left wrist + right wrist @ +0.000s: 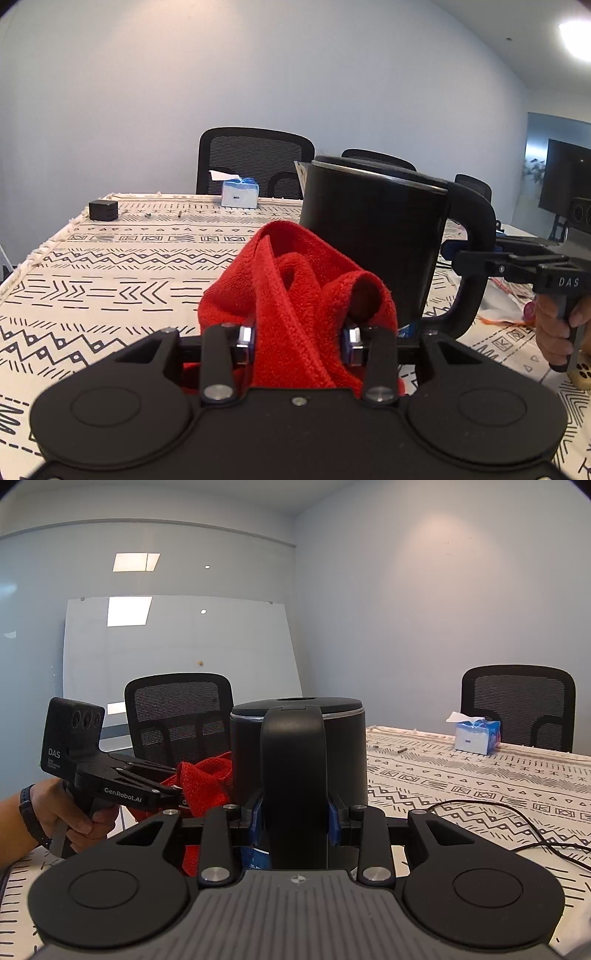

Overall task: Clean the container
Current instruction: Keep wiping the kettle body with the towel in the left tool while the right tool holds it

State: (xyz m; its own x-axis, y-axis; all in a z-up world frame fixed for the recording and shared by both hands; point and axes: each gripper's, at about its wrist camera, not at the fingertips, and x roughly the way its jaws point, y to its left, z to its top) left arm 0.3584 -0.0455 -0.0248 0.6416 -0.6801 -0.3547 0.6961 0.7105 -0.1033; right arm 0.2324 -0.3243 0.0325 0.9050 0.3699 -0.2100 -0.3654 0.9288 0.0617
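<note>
The kettle (373, 236) stood upright on the table (110, 266), lid on, with its handle (293, 775) turned toward the right gripper (294, 818). That gripper's fingers (255, 821) were clenched on the handle, one blue pad on each side. The left gripper (299, 341) held a bunched red cloth (295, 288), its fingers clamped on the folds low down, so a loose crest of cloth rose in front and lay against the kettle's wall, or just beside it; contact could not be told for certain.

The step in hand looked like wiping the outer wall. To do it well, the right grip should hold the kettle steady and upright against the push, since a sideways wipe would tend to twist it about the handle. The cloth should press with its bunched front, not the metal fingertips, which could scratch the black finish. Strokes would best run around the wall and up toward the rim. The cable (498, 812) on the table lay near the right side and was best kept clear.
</note>
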